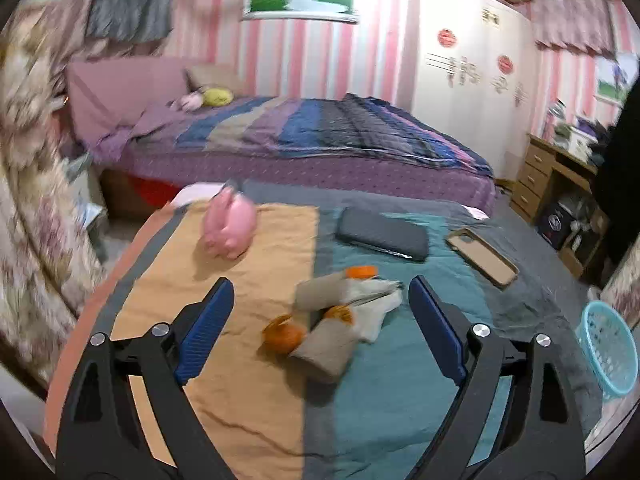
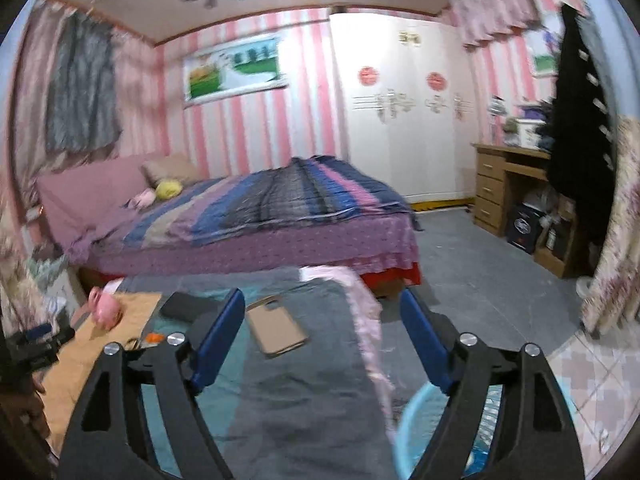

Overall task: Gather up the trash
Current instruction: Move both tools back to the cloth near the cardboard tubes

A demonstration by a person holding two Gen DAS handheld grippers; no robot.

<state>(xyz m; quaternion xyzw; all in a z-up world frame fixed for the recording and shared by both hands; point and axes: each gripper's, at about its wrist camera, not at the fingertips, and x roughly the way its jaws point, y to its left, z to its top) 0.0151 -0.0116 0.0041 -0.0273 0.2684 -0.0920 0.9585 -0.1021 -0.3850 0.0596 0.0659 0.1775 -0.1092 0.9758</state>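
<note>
Trash lies on the blanket ahead of the left gripper, in line with the gap between its fingers and a little beyond the tips: a loose heap of crumpled grey-beige and white paper with orange peel-like bits, soft-edged and blurred. The left jaws stand wide apart and hold nothing; the ribbed blue pads touch nothing. Left of the left finger and further off sits a rounded pink piggy bank on an orange cloth. Straight beyond the trash lies a flat dark case with rounded corners, and beyond the right finger a tan phone cover, flat and oblong. Far right of the jaws stands a light blue plastic basket with a perforated wall. The gripper points forward and slightly down over the blanket.

The right gripper is also wide apart and empty, its pads clear of everything. Left of its left finger, the piggy bank shows small, and at the frame's left edge a dark gripper body with a hand below it. Between the fingers, nearer the left one, lies the phone cover on grey quilted fabric. Under the right finger curves the basket's rim. This gripper tilts slightly downward, towards the bed.
</note>
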